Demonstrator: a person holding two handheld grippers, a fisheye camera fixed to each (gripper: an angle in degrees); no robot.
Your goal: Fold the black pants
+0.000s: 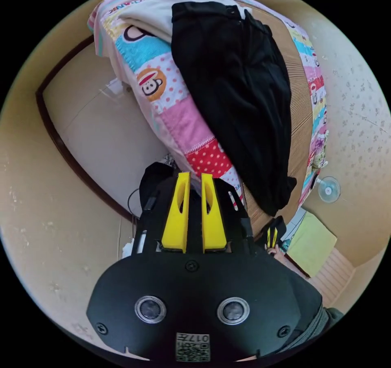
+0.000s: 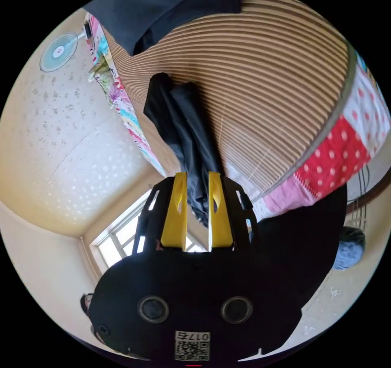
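Overhead, black pants lie on a ribbed mat.

Black pants; striped tan mat; yellow-jawed tools.

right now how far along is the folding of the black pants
Early to midway, I'd judge. Done: the black pants lie lengthwise on the striped mat, apparently leg over leg. In hand: the right gripper has dark pants fabric between its jaws at one end, though I can't confirm a firm pinch. The left gripper looks nearly shut on nothing. Left: folding the length over.
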